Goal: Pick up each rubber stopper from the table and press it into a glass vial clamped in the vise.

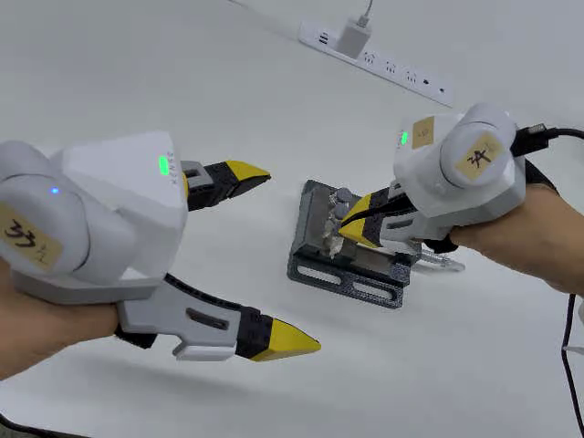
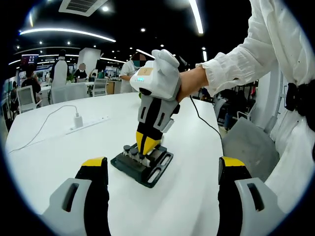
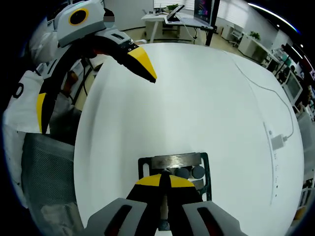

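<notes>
A dark vise (image 1: 339,269) stands mid-table with glass vials (image 1: 328,239) clamped in it, and grey rubber stoppers (image 1: 342,197) cap some of them. My right gripper (image 1: 350,224) is shut, its yellow tips down on the vial row; I cannot see anything between them. In the right gripper view the shut tips (image 3: 165,181) meet over the vise (image 3: 145,166), beside two grey stoppers (image 3: 191,172). My left gripper (image 1: 272,257) hangs open and empty left of the vise. The left gripper view shows its open jaws (image 2: 162,164) facing the vise (image 2: 156,172) and the right gripper (image 2: 146,143).
A white power strip (image 1: 388,66) with a charger (image 1: 356,36) plugged in lies at the table's far edge; it also appears as the power strip (image 2: 88,123). A person's white sleeve (image 2: 236,59) reaches in from the right. People and desks stand far behind.
</notes>
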`<state>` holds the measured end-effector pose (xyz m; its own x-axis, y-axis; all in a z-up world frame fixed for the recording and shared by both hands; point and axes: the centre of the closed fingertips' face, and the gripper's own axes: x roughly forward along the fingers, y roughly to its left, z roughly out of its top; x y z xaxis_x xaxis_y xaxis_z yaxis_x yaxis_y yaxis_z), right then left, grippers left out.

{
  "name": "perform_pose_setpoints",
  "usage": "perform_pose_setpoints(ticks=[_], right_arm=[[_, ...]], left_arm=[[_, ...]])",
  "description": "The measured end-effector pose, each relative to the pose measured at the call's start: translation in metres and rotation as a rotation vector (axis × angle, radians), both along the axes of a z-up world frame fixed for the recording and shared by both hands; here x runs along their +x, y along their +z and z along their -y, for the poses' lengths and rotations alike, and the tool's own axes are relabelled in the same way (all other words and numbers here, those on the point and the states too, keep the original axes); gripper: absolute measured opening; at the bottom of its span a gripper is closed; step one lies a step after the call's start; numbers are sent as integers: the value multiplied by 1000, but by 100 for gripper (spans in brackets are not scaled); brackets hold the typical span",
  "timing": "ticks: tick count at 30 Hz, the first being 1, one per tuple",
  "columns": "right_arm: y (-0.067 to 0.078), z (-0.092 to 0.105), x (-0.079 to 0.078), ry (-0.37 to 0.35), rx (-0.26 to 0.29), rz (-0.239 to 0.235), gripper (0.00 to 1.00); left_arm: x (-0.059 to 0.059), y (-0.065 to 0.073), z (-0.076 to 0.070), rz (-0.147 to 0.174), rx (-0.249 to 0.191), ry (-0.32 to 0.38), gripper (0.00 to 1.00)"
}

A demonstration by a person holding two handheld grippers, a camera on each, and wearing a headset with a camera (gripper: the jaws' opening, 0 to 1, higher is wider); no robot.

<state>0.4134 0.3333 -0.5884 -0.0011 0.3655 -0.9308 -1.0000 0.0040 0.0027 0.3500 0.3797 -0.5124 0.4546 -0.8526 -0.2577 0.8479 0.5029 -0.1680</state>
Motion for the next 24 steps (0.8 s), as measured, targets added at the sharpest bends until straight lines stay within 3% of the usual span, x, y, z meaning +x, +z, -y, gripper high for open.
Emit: perform_pose_setpoints(ticks=[12,24], right_arm=[[-1,-2,-1,35,-47,-4,0],[-3,-3,-2,3,-113,-23,0]], left_arm=[[3,3,0,7,-11,6,92],[6,3,0,11,-18,9,91]])
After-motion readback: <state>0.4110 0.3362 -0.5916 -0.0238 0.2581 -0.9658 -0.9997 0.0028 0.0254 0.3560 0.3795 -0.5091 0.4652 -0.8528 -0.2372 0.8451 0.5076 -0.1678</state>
